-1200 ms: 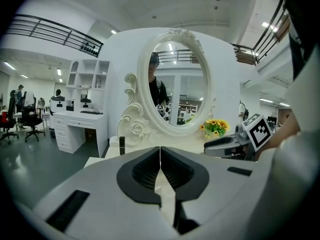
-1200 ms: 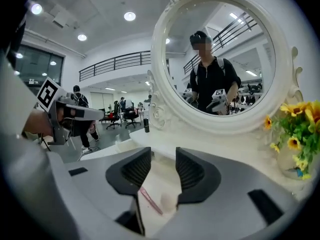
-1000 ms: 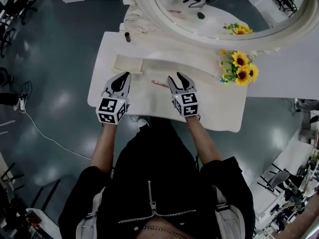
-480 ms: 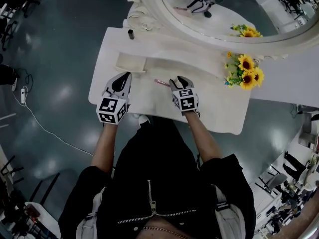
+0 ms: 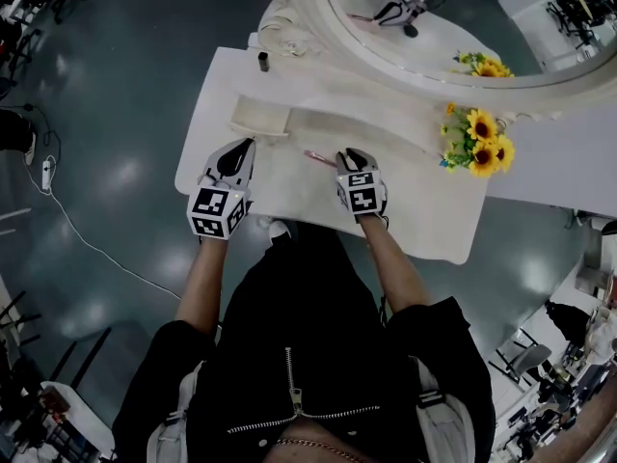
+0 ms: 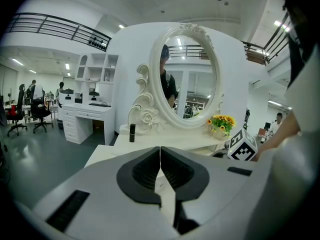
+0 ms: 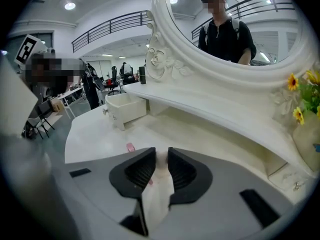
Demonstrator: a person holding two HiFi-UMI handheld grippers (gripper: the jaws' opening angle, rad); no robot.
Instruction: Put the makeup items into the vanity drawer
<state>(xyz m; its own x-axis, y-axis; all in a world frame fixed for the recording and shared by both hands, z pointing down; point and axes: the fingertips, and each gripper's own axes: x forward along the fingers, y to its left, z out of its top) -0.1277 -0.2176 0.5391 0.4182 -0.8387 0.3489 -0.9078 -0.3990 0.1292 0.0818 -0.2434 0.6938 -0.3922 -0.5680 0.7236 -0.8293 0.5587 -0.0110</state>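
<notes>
Pink stick (image 5: 316,156) — between right gripper (image 5: 349,153) jaws, closing

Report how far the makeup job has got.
Done: the drawer stands pulled open; nothing shows inside it. In hand: the right gripper jaws are closing round the pink stick on the tabletop, which is not yet lifted. To do: that stick and the dark tube by the mirror go in. The left gripper is shut, empty.

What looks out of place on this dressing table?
A slim pink makeup stick lies loose and slanted on the tabletop, partly between the closing jaws of the right gripper. The small drawer stands pulled out, and a dark tube stands alone on the shelf by the mirror. Nothing looks spilled or broken.
</notes>
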